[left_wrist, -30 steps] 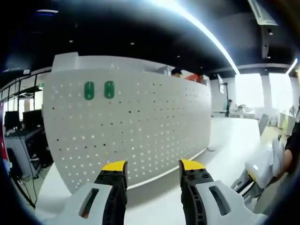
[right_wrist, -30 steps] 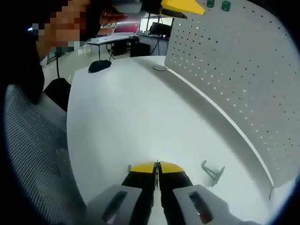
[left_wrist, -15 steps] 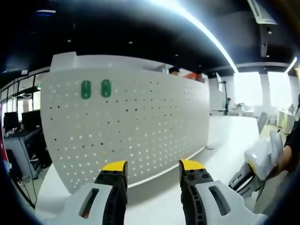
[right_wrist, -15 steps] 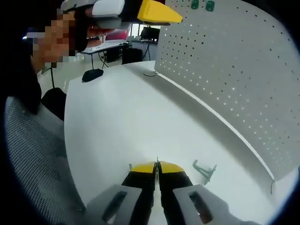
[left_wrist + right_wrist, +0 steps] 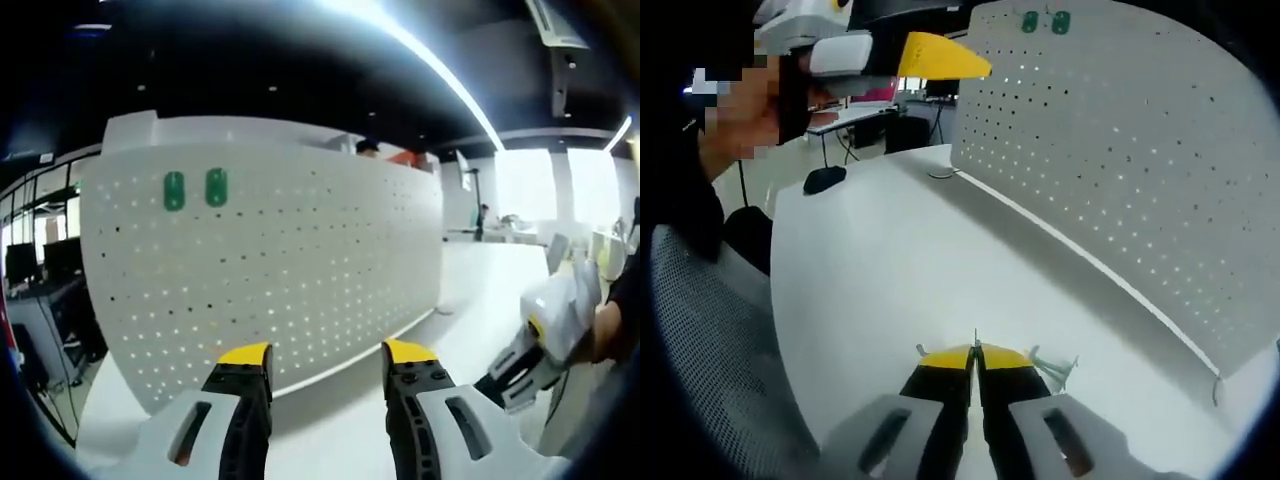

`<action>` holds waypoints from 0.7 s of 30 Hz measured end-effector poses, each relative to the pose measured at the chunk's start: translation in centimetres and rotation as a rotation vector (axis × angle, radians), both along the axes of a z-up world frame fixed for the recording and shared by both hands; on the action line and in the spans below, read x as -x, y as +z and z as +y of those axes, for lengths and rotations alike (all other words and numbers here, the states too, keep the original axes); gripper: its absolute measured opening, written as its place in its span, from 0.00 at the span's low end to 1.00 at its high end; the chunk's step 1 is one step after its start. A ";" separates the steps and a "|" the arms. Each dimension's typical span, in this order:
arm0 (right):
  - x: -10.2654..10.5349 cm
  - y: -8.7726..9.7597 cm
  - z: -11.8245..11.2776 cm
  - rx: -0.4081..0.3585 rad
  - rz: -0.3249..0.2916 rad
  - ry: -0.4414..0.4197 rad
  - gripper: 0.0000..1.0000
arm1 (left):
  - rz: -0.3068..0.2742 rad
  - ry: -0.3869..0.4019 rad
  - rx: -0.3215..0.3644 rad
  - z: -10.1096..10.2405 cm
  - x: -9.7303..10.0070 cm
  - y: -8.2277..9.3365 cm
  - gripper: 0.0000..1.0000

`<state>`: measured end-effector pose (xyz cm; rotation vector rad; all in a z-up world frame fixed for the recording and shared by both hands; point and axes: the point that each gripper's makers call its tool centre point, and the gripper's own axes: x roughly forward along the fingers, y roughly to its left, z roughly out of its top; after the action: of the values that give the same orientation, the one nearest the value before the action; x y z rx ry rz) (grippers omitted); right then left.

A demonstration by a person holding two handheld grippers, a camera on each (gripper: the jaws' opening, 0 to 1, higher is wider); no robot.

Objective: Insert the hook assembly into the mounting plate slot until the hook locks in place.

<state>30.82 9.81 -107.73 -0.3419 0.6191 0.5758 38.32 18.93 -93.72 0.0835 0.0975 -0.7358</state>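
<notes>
Two oval green tabs (image 5: 195, 189) on matte perforated white pegboard (image 5: 300, 280).

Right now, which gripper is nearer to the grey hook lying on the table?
Right. The right gripper is low over the white table, with the grey hook just beside its shut tips. The left gripper is held up in front of the pegboard, jaws open.

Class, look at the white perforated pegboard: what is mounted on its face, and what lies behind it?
Two green oval tags sit near the top of the white perforated pegboard. A person's head shows above it; everything else behind is covered.
</notes>
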 end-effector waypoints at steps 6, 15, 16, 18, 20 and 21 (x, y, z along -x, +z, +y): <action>-0.8 1.1 -1.1 -0.049 -0.031 -0.056 0.00 | 0.001 -0.015 -0.016 -0.6 0.3 -0.3 0.45; -1.5 1.9 -2.5 -0.094 -0.058 -0.111 0.00 | 0.003 -0.054 -0.048 -1.8 1.0 -0.9 0.45; -1.6 2.0 -2.7 -0.098 -0.062 -0.118 0.00 | 0.004 -0.062 -0.053 -2.0 1.2 -1.0 0.44; -1.7 2.1 -3.1 -0.103 -0.067 -0.127 0.00 | 0.005 -0.074 -0.060 -2.3 1.4 -1.2 0.44; -1.8 2.3 -3.5 -0.109 -0.074 -0.140 0.00 | 0.007 -0.086 -0.067 -2.7 1.6 -1.4 0.44; -1.9 2.4 -3.7 -0.111 -0.076 -0.145 0.00 | 0.008 -0.092 -0.069 -2.8 1.7 -1.5 0.44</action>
<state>32.71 6.15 -105.37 -0.2116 0.5312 0.4536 36.63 16.12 -95.18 0.1515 0.1275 -0.8247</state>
